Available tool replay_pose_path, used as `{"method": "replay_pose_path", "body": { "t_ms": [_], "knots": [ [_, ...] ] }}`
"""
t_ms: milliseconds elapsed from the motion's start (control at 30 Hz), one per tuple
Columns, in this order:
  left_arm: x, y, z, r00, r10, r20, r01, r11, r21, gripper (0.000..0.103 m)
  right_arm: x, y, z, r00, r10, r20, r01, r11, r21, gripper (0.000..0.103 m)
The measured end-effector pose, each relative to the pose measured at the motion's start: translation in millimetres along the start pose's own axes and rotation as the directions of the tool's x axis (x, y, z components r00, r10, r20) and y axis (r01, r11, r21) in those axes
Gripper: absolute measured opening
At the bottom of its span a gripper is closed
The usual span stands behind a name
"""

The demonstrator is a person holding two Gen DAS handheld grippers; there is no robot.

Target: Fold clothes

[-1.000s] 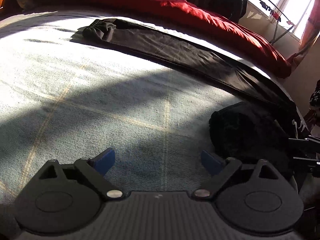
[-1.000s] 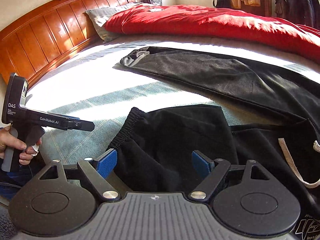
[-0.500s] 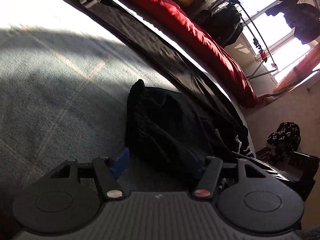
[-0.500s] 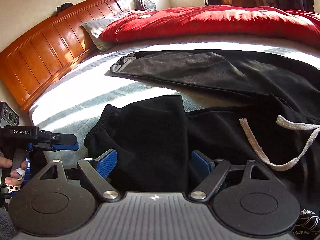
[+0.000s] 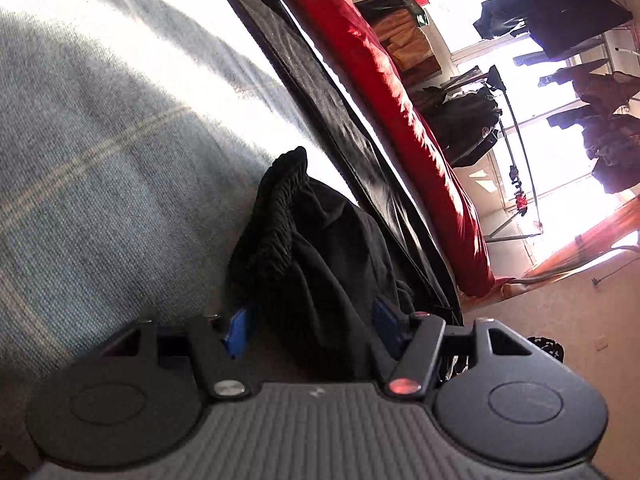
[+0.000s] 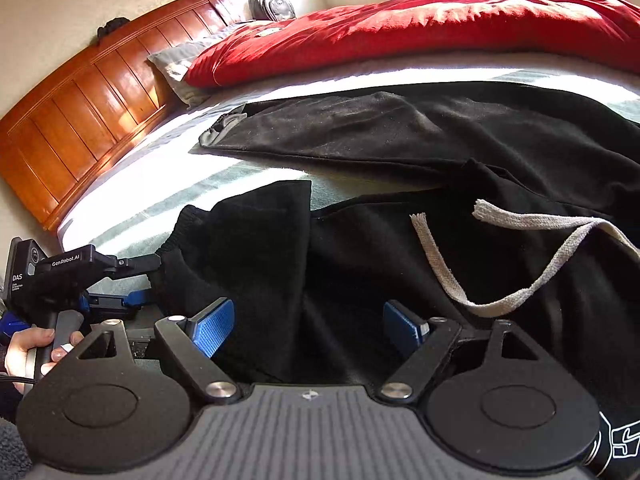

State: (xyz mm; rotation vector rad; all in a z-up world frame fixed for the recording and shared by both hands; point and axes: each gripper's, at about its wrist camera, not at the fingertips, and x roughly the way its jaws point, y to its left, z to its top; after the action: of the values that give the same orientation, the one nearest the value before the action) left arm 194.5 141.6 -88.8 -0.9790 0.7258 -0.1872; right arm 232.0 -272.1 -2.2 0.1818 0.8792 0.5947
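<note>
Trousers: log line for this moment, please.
left gripper: jaws just closed on cuff | right gripper: open, over trousers

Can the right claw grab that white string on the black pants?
Probably yes. The right claw is open over the black pants, and the white string lies on top just ahead, with nothing covering it.

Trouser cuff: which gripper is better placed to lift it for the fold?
Left. The left gripper already straddles the bunched cuff. The right gripper is open over the mid-leg fabric, away from it.
</note>
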Motion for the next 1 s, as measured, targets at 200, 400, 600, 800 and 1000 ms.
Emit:
{"method": "replay_pose_path", "body": {
  "t_ms": [200,400,600,800,1000],
  "knots": [
    [-2.3,-7.2,4.3,0.994,-0.014,0.104,0.010,0.999,0.035,0.060,7.3,-3.0,-3.6,1.000,-0.018,-0.020,0.018,0.999,0.031,0.085],
    [1.9,-5.8,17.4,0.997,-0.003,0.082,-0.002,0.998,0.060,0.060,19.4,-5.0,-9.4,0.998,-0.039,-0.055,0.043,0.996,0.075,0.085],
    [-3.1,6.3,14.3,0.999,0.002,0.042,-0.003,1.000,0.028,0.061,26.6,1.9,-10.1,0.996,-0.065,-0.061,0.070,0.993,0.092,0.085],
    [14.7,8.5,33.7,0.999,-0.012,0.049,0.010,0.999,0.040,0.061,35.4,4.2,-7.2,0.994,-0.082,-0.070,0.089,0.990,0.111,0.088],
    [11.0,10.1,34.8,0.998,-0.052,0.019,0.051,0.997,0.054,0.061,36.9,8.2,-8.1,0.992,-0.102,-0.069,0.109,0.988,0.113,0.090]
  ]
}}
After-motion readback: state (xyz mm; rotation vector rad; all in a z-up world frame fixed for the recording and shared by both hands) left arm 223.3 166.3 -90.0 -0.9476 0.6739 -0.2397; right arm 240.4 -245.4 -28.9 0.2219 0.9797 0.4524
